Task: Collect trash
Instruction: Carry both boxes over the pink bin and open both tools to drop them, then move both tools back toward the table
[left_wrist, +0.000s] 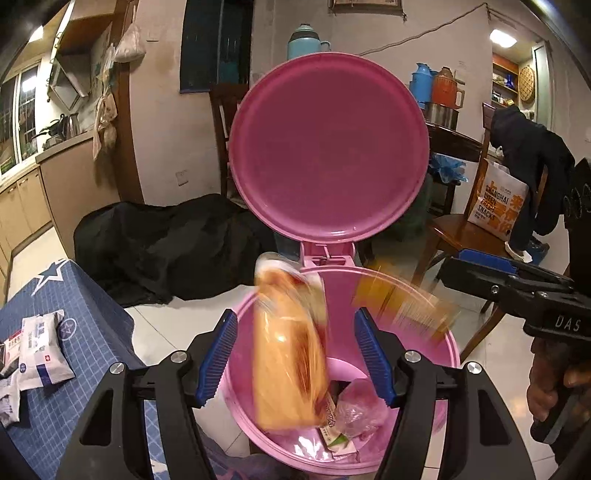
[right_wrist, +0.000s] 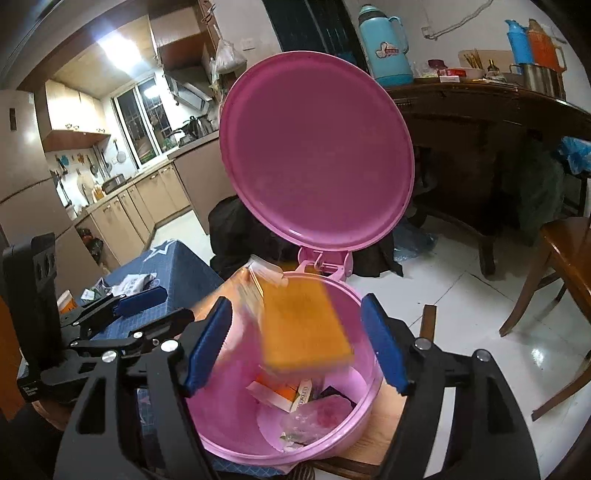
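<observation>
A pink trash bin (left_wrist: 448, 354) stands below both grippers, its round lid (left_wrist: 328, 147) raised upright; it also shows in the right wrist view (right_wrist: 365, 406) with its lid (right_wrist: 314, 151). My left gripper (left_wrist: 295, 358) is open above the bin, and a blurred orange bread packet (left_wrist: 291, 354) is in mid-air between its blue pads, touching neither. My right gripper (right_wrist: 295, 343) is open too, and a blurred orange box (right_wrist: 306, 325) is in mid-air over the bin; it also shows in the left wrist view (left_wrist: 402, 306). Wrappers and a small carton (right_wrist: 291, 397) lie in the bin's bottom.
A blue star-patterned table (left_wrist: 74, 332) at the left holds white tissue packets (left_wrist: 40, 350) and other scraps. A black heap (left_wrist: 166, 243) lies on the floor behind. A wooden chair (left_wrist: 461, 229) with a snack bag (left_wrist: 495, 199) stands at the right.
</observation>
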